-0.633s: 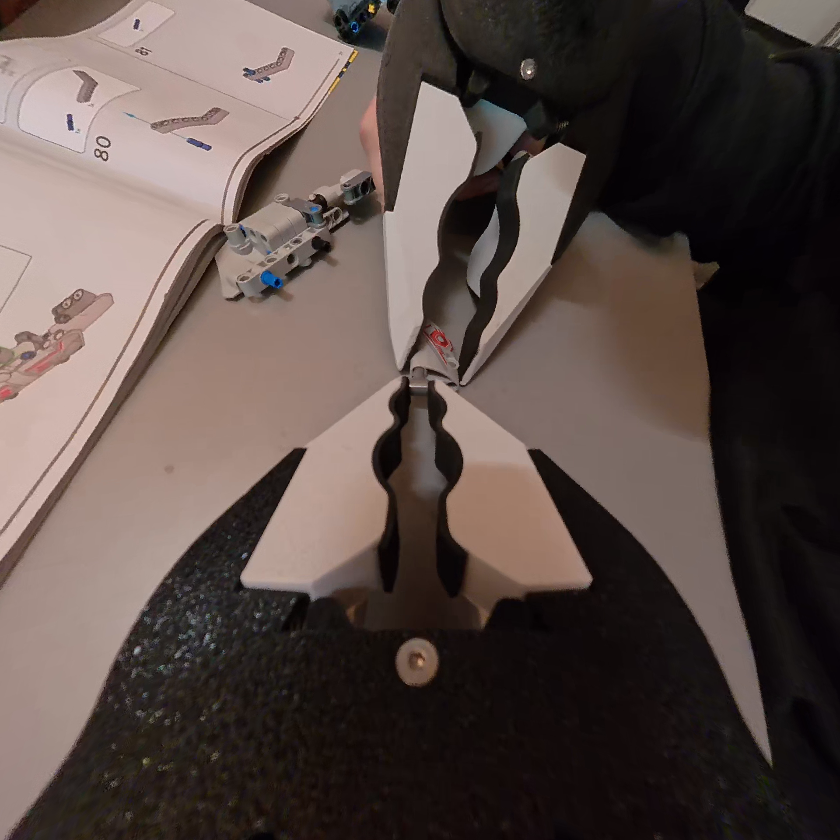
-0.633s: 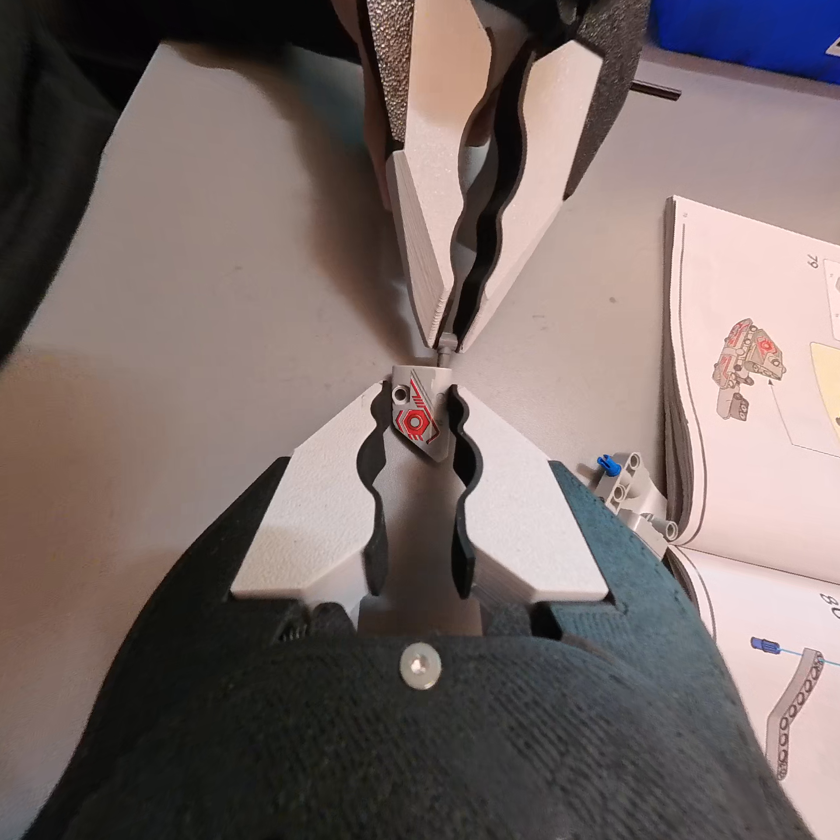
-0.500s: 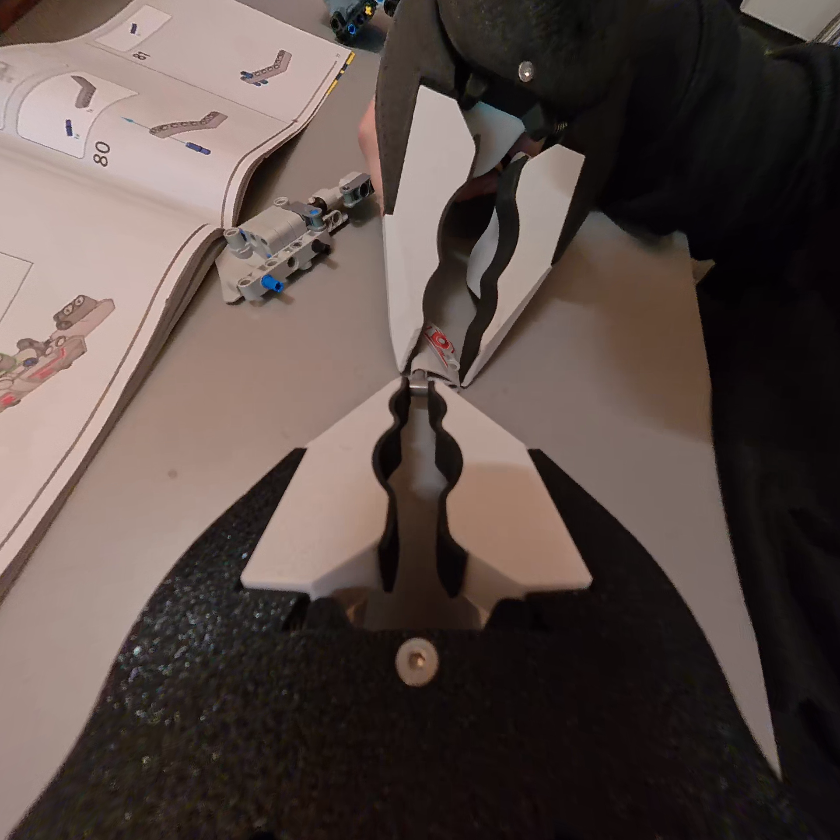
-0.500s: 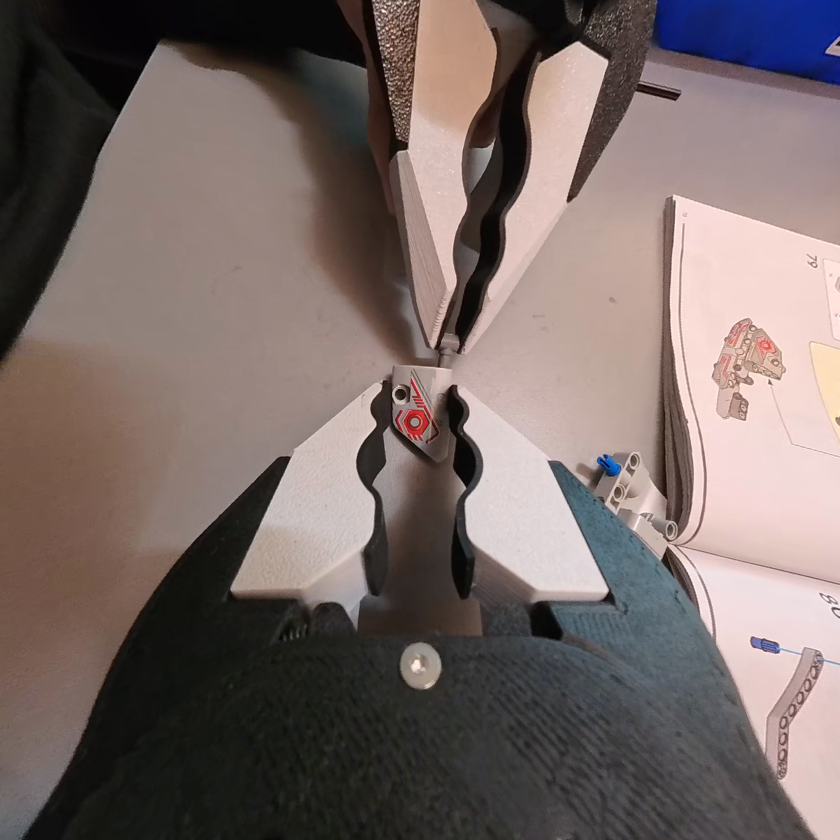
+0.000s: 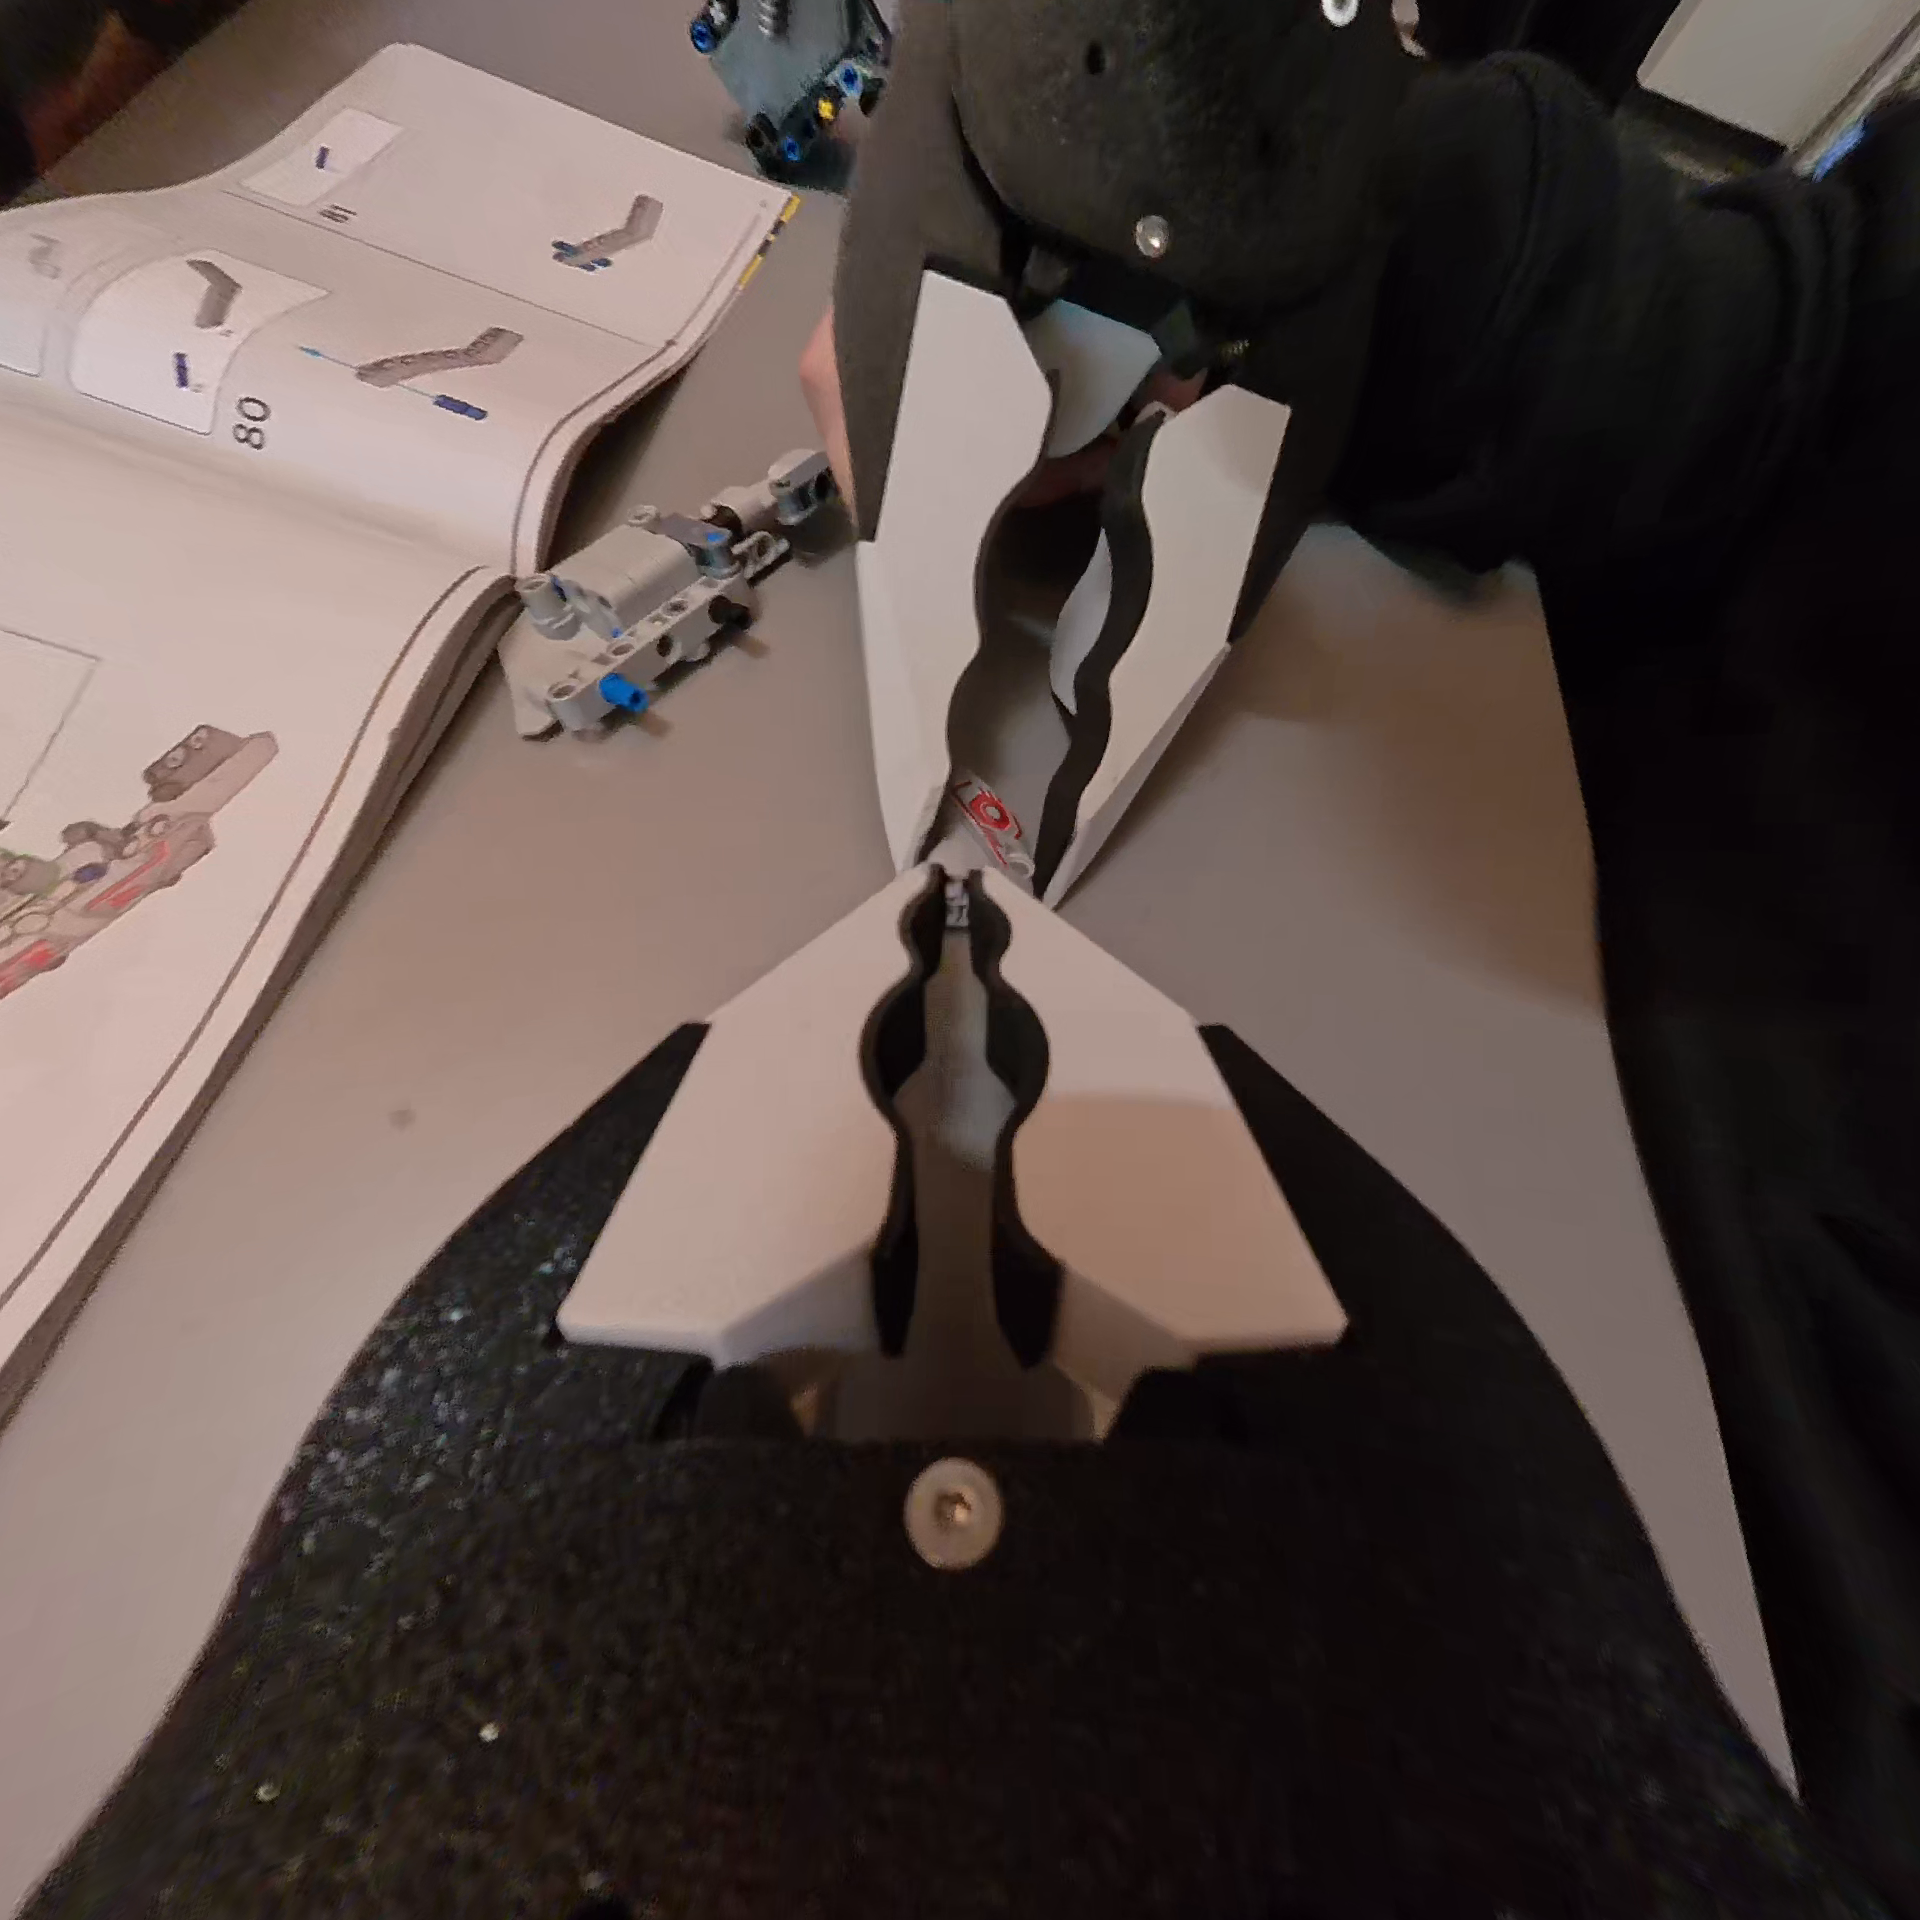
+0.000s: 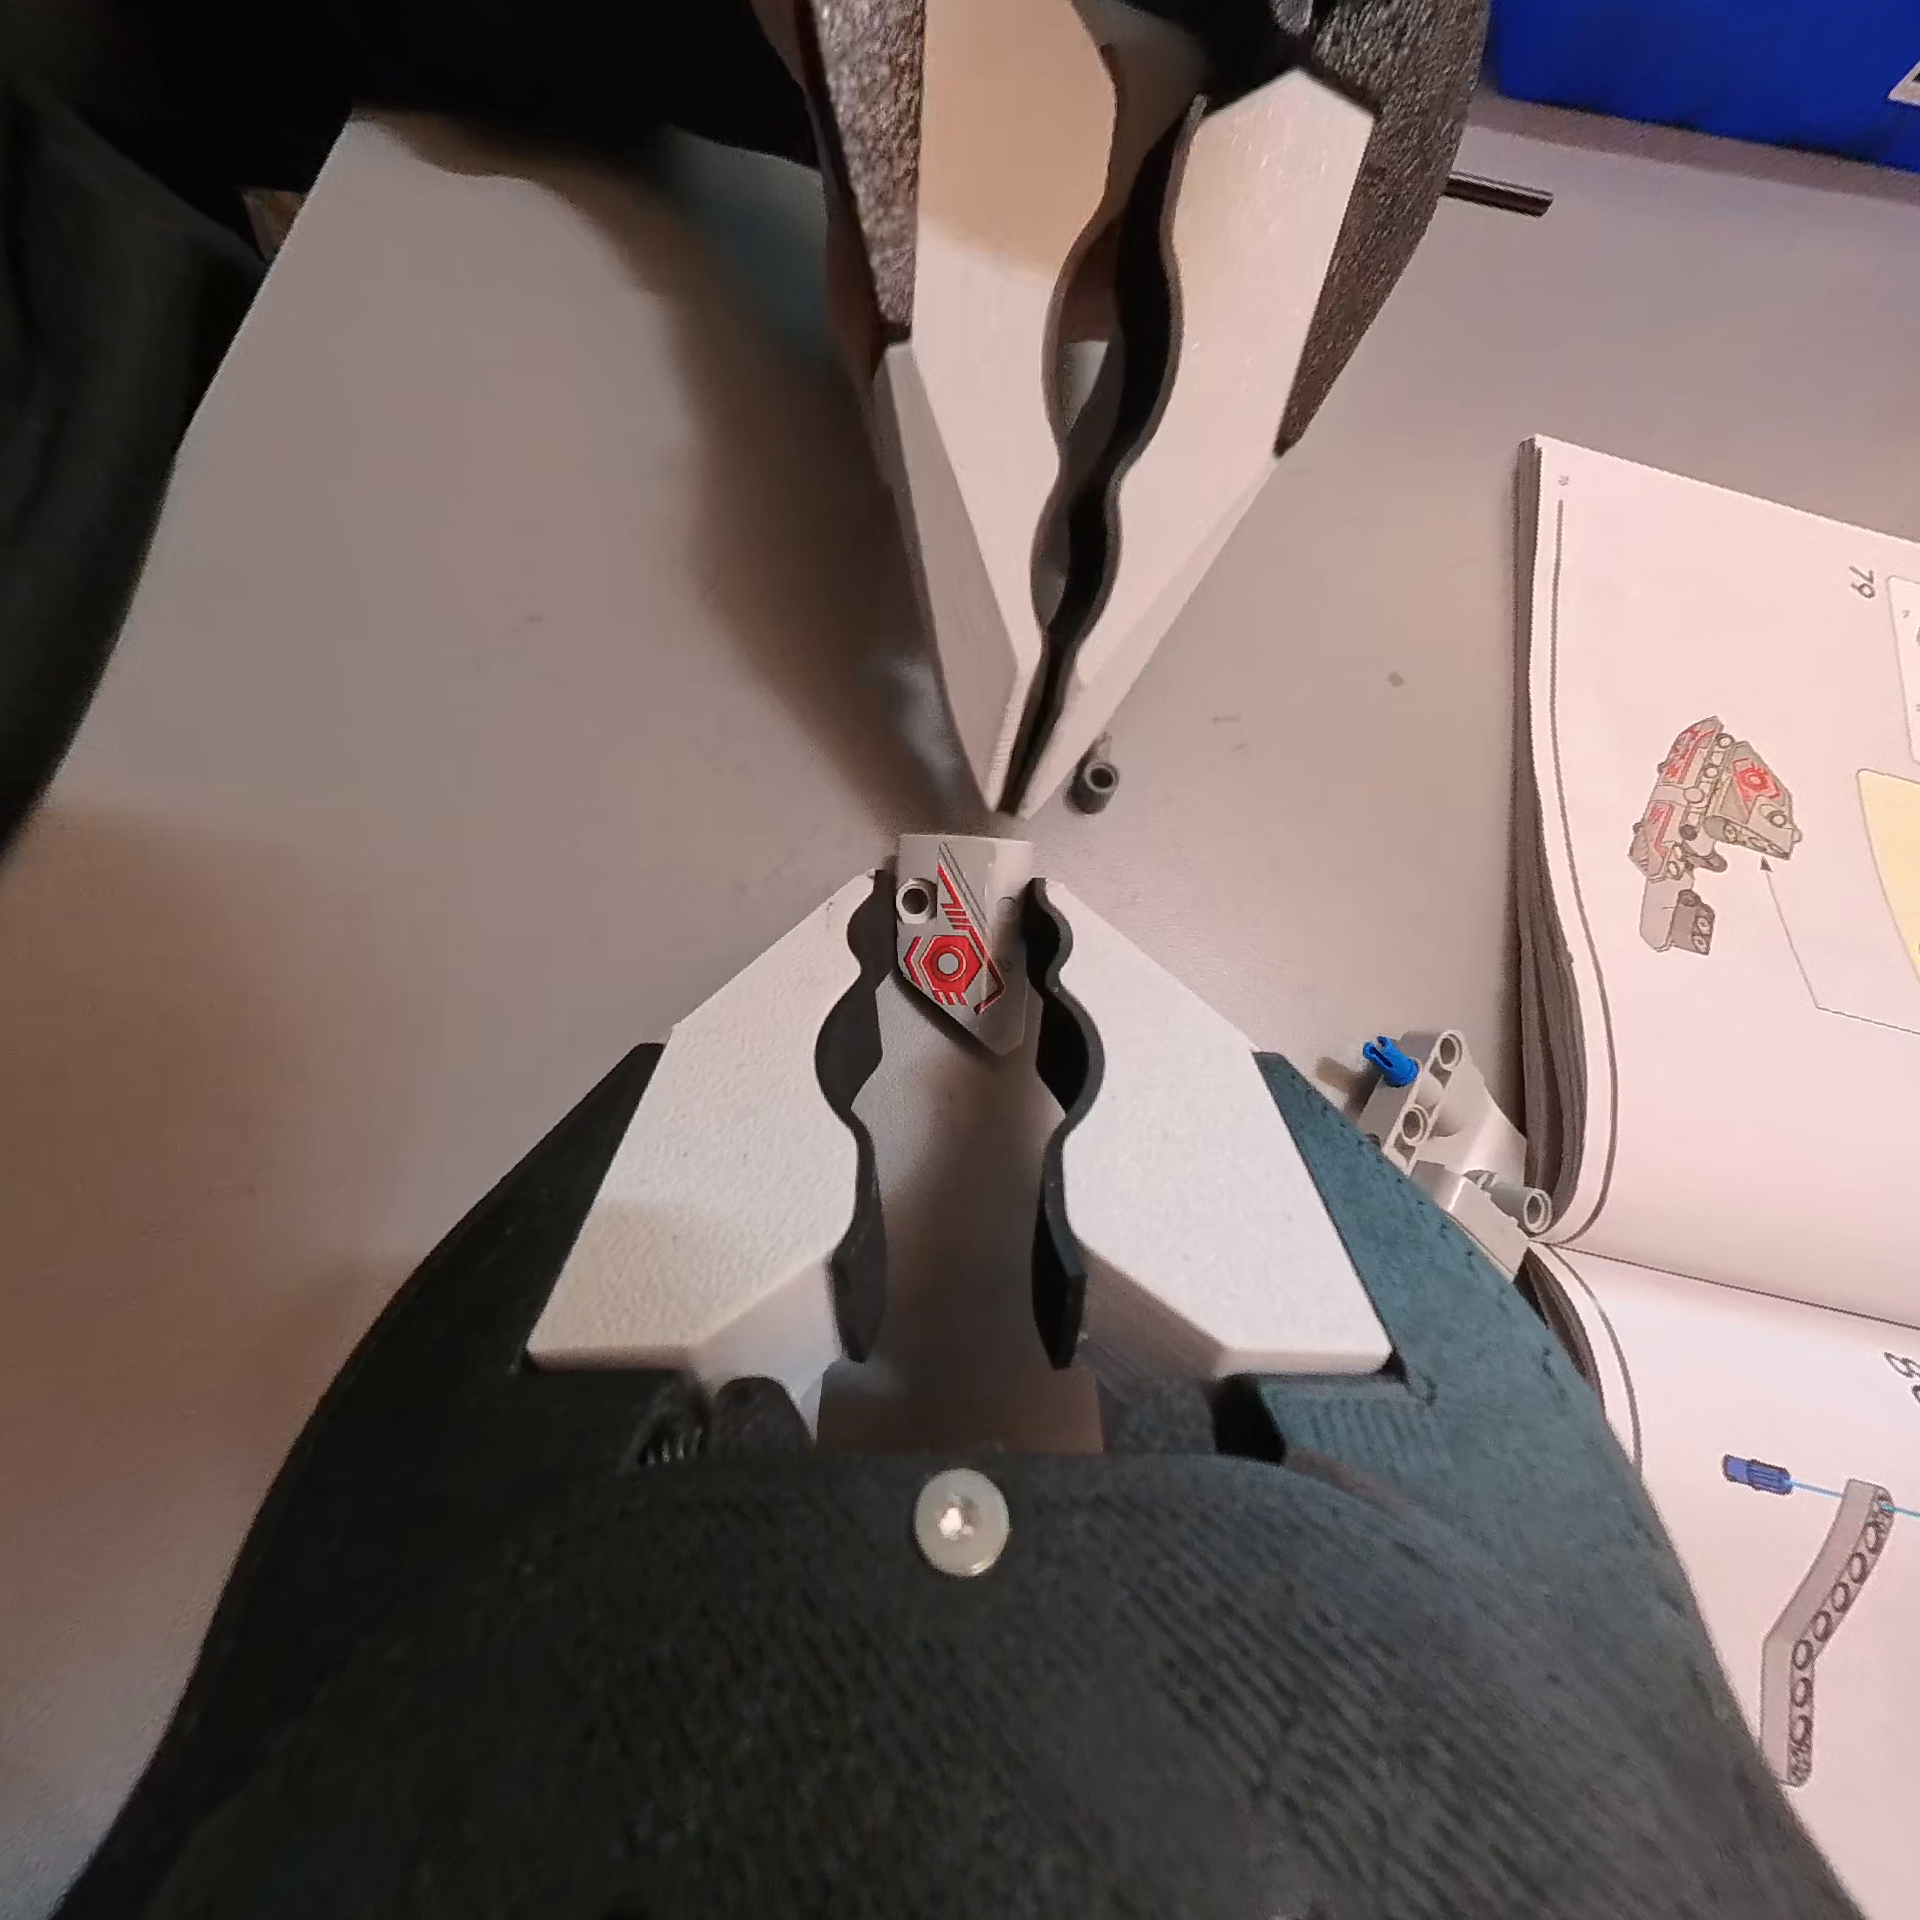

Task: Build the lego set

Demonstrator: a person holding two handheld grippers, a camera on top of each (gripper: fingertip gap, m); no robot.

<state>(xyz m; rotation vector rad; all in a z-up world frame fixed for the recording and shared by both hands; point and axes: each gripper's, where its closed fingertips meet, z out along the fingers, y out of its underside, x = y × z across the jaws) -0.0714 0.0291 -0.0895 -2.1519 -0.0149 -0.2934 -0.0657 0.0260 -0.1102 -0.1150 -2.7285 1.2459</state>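
Above the grey table (image 5: 623, 987), near its middle, the two grippers are meeting tip to tip. The right gripper (image 6: 961, 894) is pinching the grey panel with red markings (image 6: 961, 935) between its pads. The left gripper (image 5: 956, 888) is pressing its fingers almost together against the panel's top edge. A small grey pin (image 6: 1098, 805) is showing just beside those tips, seemingly lying on the table. If so, the left gripper may be pushing at the panel with nothing to insert. More pressure could also be twisting the panel in its pinch, since only its edges are being held. The right wrist view is showing the panel's printed face, its hole and the pin. The left wrist view is hiding the pin, showing only a sliver of the panel and a small grey bit I cannot identify in its own slit. It is also showing a grey sub-assembly (image 5: 644, 613) lying against the open instruction booklet (image 5: 312, 520).
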